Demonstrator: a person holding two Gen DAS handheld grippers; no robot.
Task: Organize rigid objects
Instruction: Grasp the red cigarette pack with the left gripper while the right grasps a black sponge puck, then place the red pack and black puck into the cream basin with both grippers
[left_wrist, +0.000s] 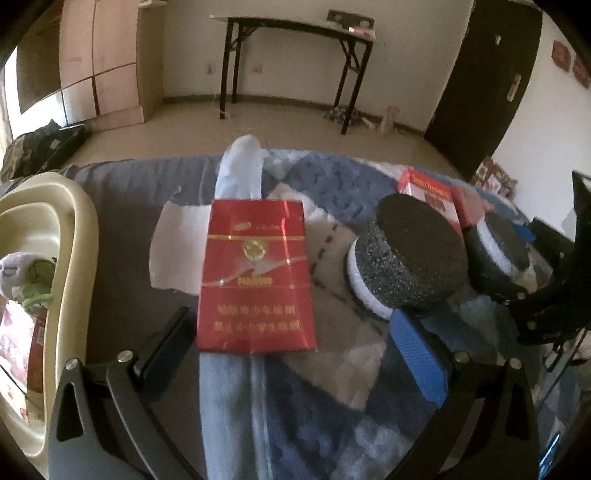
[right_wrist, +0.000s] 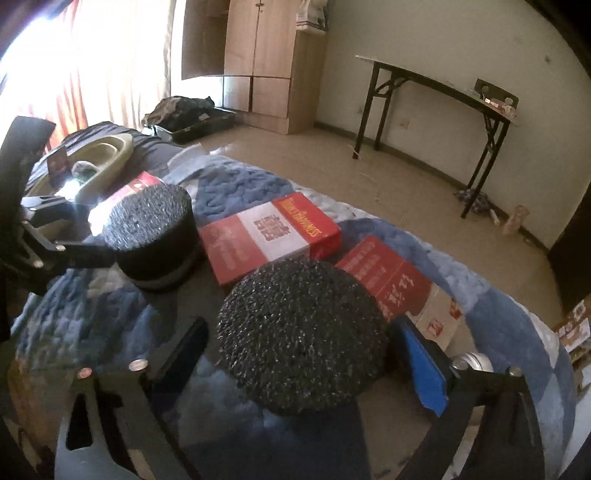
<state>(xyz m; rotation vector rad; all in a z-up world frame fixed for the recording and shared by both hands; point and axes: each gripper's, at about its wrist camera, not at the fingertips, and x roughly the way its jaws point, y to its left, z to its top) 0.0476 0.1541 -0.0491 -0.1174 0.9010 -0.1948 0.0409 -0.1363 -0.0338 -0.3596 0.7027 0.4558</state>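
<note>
A red cigarette pack (left_wrist: 255, 273) lies flat on a blue patchwork blanket (left_wrist: 332, 184). Its near end sits between the fingers of my left gripper (left_wrist: 291, 347), which stands open with gaps on both sides. To its right rests a round black scouring puck (left_wrist: 410, 254) with a white base. In the right wrist view a second black puck (right_wrist: 303, 332) sits between the fingers of my right gripper (right_wrist: 303, 360). The blue pad (right_wrist: 424, 369) is close to the puck's edge without pressing on it. Two red boxes (right_wrist: 269, 236) (right_wrist: 388, 280) lie behind this puck.
A beige basin (left_wrist: 74, 236) holding small items stands at the blanket's left edge. White tissue (left_wrist: 177, 251) lies under the pack. Beyond the bed are bare floor, a black-legged table (left_wrist: 295, 26) and a wooden wardrobe (right_wrist: 258, 62).
</note>
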